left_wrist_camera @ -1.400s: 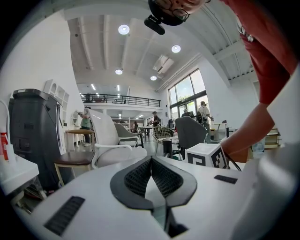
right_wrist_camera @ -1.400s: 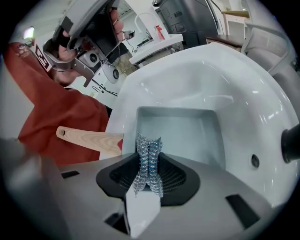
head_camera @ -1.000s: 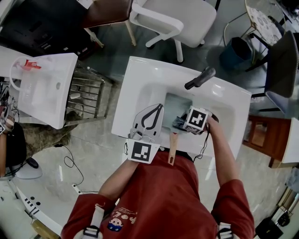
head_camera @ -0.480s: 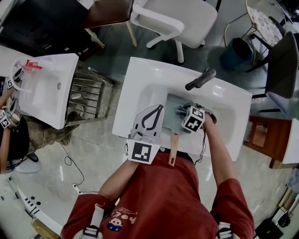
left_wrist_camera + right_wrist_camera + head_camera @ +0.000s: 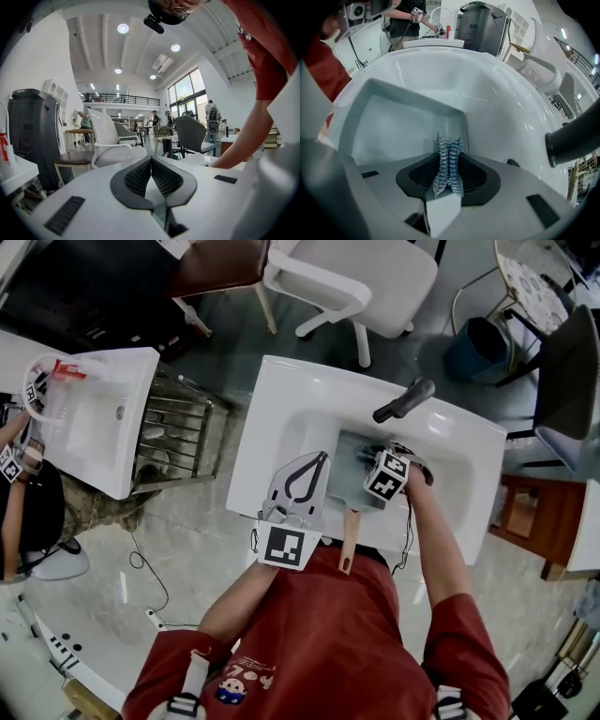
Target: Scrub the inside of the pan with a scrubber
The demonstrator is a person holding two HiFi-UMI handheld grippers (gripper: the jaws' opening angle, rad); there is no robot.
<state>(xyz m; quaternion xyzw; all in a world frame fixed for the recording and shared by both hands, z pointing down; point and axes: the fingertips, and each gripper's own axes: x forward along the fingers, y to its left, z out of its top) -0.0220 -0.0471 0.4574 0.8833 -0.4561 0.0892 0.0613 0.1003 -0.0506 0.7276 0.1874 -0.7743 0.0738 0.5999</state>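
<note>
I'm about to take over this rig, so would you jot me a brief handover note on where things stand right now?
Left gripper: shut, empty, over the sink's left rim, clear of the pan.
Right gripper: shut on the steel scrubber, down in the basin over the pan, near its far corner.
Pan: lies in the basin, wooden handle toward the person; nothing steadies it.
Done: scrubber gripped and brought to the pan's inside.
Left: scrub the whole inside; how much is already clean cannot be told.
</note>
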